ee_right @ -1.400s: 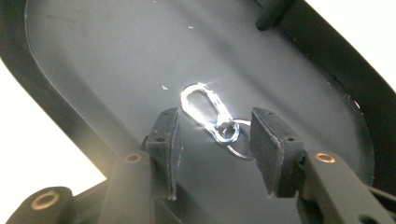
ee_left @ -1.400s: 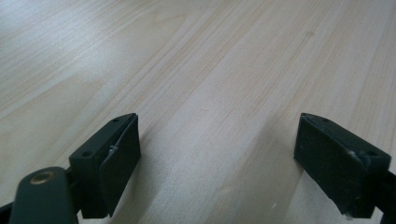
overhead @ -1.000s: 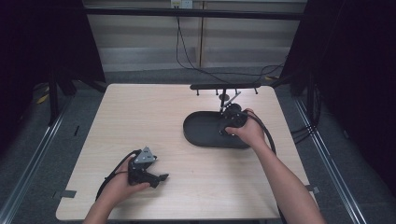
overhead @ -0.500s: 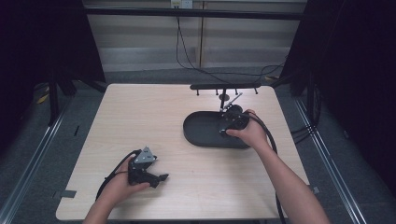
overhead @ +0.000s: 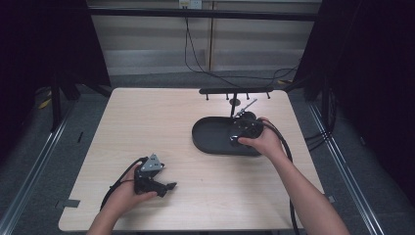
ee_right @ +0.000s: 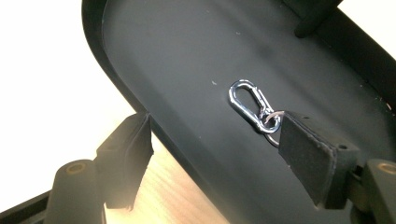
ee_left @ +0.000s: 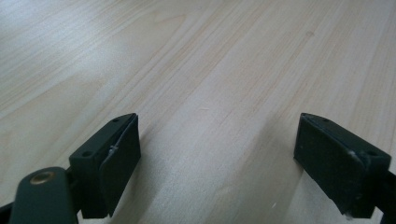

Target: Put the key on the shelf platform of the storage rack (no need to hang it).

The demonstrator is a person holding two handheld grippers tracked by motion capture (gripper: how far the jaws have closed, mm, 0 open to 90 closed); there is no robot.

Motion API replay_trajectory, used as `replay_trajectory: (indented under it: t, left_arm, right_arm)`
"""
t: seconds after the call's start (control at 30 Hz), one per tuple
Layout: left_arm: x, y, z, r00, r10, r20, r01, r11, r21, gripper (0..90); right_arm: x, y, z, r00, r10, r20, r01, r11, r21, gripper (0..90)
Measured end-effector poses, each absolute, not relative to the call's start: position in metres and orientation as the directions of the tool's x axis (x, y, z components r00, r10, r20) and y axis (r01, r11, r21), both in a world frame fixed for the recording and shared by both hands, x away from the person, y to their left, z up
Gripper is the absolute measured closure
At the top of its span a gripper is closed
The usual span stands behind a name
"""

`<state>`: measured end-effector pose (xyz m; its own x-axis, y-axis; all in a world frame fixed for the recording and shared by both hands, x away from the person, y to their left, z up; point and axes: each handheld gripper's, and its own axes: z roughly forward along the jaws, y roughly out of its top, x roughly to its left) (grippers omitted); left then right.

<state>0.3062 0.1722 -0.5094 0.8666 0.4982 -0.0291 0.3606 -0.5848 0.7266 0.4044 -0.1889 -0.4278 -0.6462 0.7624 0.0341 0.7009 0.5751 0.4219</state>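
Right gripper jaws just opened, clip dropped flat in tray; left gripper open, idle.

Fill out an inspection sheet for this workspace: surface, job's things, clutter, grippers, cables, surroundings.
Surface: pale wooden table, bare near the left gripper.
Job's things: silver carabiner with a small ring, lying in the black oval tray; black hook stand behind the tray.
Clutter: nothing seen.
Grippers: left gripper open, low over bare wood; right gripper open over the tray, jaws just opened, one pad beside the carabiner's ring.
Cables: one trails from each gripper; more on the floor behind.
Surroundings: dark curtains, metal floor rails.
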Motion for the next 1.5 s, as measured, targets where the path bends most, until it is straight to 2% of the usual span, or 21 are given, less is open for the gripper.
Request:
replay_trajectory:
  t: [0.57, 1.5]
  left_arm:
    - [0.306, 0.172, -0.509, 0.867, 0.498, -0.029, 0.361, -0.585, 0.726, 14.3]
    - [0.306, 0.172, -0.509, 0.867, 0.498, -0.029, 0.361, -0.585, 0.726, 14.3]
  right_arm:
    - [0.387, -0.203, -0.425, -0.659, 0.75, 0.064, 0.689, 0.567, 0.451, 17.5]
    - [0.355, -0.216, -0.431, -0.696, 0.715, 0.057, 0.662, 0.609, 0.437, 17.3]
